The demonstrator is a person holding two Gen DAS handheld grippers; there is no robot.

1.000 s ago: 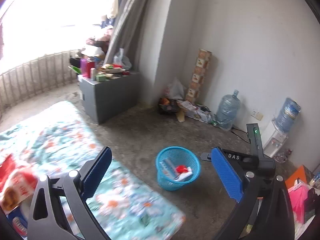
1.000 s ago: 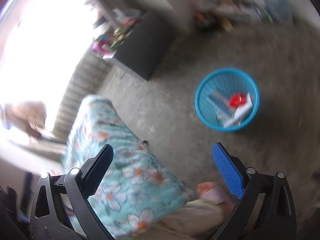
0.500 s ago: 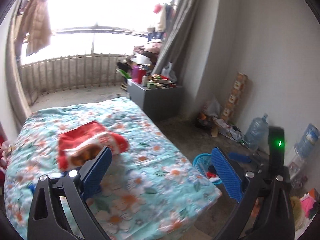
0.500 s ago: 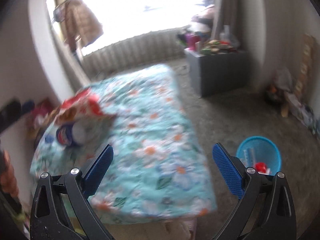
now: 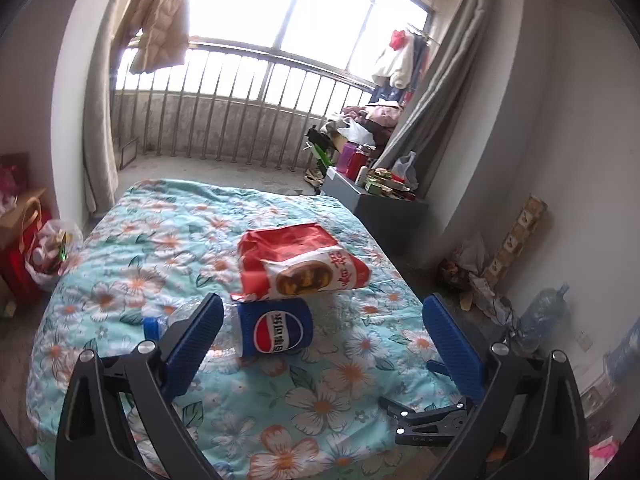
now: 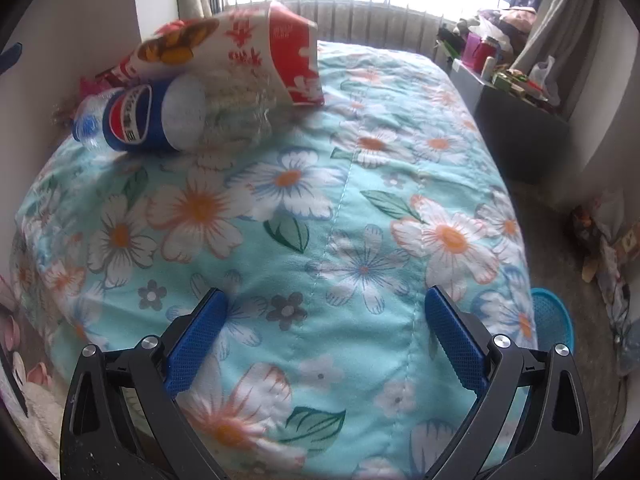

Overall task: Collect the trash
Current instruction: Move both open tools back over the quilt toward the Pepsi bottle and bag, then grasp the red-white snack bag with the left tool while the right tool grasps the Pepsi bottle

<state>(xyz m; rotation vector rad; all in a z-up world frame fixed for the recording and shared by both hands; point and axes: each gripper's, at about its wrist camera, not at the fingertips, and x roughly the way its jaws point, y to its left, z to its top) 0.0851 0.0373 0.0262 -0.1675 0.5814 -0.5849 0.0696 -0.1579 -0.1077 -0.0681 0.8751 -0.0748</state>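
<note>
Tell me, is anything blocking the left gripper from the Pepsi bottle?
Nothing visible does. The left gripper is open, with the Pepsi bottle lying just ahead on the floral blanket. The red snack bag lies behind the bottle, not in front.

left gripper (image 5: 322, 328) spread wide, empty | Pepsi bottle (image 5: 256, 330) lying on floral bedspread (image 5: 168, 240) | snack bag (image 5: 300, 262) touching it

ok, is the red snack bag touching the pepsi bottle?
Touching. In the right wrist view the red snack bag lies draped over the clear body of the pepsi bottle with no gap; the left wrist view shows the same overlap.
</note>
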